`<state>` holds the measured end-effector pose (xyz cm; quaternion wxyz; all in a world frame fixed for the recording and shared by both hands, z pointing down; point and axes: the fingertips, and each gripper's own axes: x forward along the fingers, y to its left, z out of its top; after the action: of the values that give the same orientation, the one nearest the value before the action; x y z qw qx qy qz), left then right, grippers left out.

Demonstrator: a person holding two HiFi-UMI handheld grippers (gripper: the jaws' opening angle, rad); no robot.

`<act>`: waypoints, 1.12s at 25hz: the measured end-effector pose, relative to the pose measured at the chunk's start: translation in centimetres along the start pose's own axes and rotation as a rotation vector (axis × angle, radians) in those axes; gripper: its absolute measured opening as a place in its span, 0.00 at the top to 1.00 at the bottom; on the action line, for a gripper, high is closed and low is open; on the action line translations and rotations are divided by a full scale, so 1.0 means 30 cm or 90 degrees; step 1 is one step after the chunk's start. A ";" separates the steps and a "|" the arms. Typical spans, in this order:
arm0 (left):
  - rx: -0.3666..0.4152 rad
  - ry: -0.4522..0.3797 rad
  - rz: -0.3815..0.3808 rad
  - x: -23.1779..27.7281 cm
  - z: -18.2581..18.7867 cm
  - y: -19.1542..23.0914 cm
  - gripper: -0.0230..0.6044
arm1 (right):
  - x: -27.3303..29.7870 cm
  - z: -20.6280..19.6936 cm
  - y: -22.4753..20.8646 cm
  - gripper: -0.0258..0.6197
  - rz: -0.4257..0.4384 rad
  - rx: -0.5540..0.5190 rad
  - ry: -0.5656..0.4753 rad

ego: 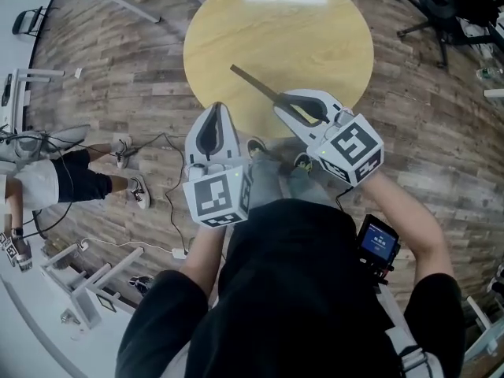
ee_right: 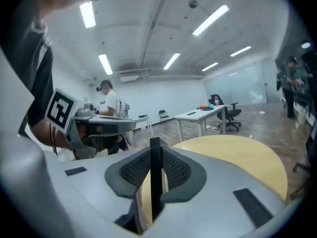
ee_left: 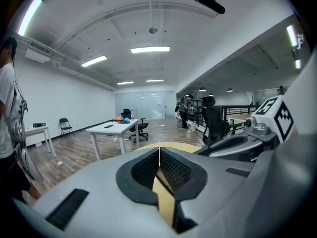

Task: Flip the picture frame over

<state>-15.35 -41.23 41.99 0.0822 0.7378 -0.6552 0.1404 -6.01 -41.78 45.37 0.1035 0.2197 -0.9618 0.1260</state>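
At 9 o'clock in the head view a bystander [ego: 55, 181] in dark shorts and sneakers stands on the wood floor among trailing cables. Just left of centre is the left gripper [ego: 217, 107], pointing toward 12 o'clock at the near rim of the round yellow table [ego: 315, 30]. Its jaws are clenched pad to pad with nothing between them, and its own view shows only the tabletop past the tips.

Right of it, the frame [ego: 250, 79] shows edge-on as a thin dark bar over the table, slanting from the centre toward 11 o'clock. The right gripper [ego: 282, 105] grasps its near end. In the right gripper view both ribbed pads press on the frame's dark edge, which stands upright between them. The two grippers lie close together, apart.

A small screen [ego: 379, 243] is strapped to the right forearm at 4 o'clock. A black office chair [ego: 441, 10] stands at 2 o'clock.
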 end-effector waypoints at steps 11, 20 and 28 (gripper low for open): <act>0.021 -0.002 -0.036 0.031 0.028 -0.086 0.93 | -0.214 -0.157 -0.336 0.84 -0.180 0.312 -0.064; 0.039 -0.004 -0.052 0.036 0.035 -0.146 0.93 | -0.316 -0.404 -0.435 0.85 -0.281 0.435 -0.006; 0.043 0.001 -0.054 0.013 0.018 -0.135 0.93 | -0.329 -0.560 -0.430 0.84 -0.336 0.527 0.049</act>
<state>-11.25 -41.24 41.86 0.0632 0.7670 -0.6183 0.1594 10.90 -44.26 61.30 0.0716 0.4735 -0.7381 0.4753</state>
